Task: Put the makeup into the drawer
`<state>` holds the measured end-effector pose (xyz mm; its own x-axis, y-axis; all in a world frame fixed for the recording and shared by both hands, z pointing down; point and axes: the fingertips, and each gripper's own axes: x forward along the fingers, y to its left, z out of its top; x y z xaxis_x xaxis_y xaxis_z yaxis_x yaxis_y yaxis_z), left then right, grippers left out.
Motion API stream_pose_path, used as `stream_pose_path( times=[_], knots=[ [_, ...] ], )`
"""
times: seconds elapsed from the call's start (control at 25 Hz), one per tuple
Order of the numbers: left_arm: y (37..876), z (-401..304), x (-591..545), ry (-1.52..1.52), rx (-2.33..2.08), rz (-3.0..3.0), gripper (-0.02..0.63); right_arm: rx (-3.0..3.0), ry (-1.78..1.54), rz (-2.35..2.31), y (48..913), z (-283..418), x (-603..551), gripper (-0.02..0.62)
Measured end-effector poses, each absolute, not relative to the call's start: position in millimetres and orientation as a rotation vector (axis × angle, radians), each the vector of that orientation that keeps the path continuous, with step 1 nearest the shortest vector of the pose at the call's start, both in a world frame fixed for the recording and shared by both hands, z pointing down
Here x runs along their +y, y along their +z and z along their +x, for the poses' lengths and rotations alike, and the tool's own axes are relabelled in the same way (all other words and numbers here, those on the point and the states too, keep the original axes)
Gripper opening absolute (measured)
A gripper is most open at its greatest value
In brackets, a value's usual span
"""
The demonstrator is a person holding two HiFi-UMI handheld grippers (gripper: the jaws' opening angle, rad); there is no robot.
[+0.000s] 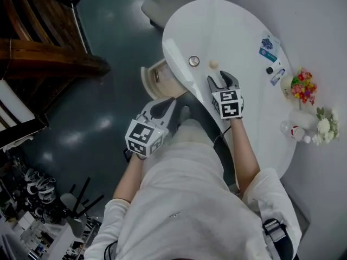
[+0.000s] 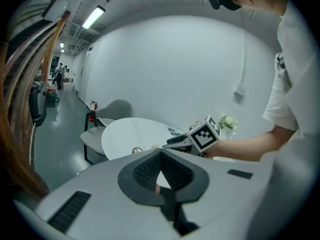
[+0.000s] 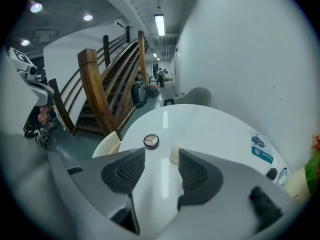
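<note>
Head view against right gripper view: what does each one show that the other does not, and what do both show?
Only the head view: the white flowers and the person's shirt. Only the right gripper view: the ceiling lamp and far-off people. Both: the table, the compact, the cream item beside it, and the right gripper, jaws apart with nothing between them.
</note>
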<state>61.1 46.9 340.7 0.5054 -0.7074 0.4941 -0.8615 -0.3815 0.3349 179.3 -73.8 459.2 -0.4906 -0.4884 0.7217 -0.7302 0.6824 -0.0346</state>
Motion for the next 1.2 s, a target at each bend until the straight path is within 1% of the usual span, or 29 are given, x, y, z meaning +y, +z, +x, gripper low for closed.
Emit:
stream_pose_path(
  times=[0.12,0.44,0.68,0.8,1.2],
  knots=[
    [345.3,55.7,45.2,0.359,-1.293,2.171,0.008,-2.159,0.431,0.933,473.9,178.2,-90.8,0.219],
    [356.7,44.3,33.7,0.363,-1.312,2.132,0.008,-2.119,0.438,0.939,499.8,172.0,-125.1,0.215],
    [357.7,40.6,27.7,0.369,-1.313,2.134,0.008,-2.087,0.421,0.931,510.0,171.8,-130.5,0.181],
    [358.2,37.1,26.9,0.370,-1.311,2.135,0.008,-2.062,0.410,0.946,512.5,174.5,-131.6,0.142],
    [361.1,28.7,33.5,0.367,-1.310,2.123,0.008,-2.040,0.384,0.956,514.2,175.5,-131.6,0.084]
  ],
)
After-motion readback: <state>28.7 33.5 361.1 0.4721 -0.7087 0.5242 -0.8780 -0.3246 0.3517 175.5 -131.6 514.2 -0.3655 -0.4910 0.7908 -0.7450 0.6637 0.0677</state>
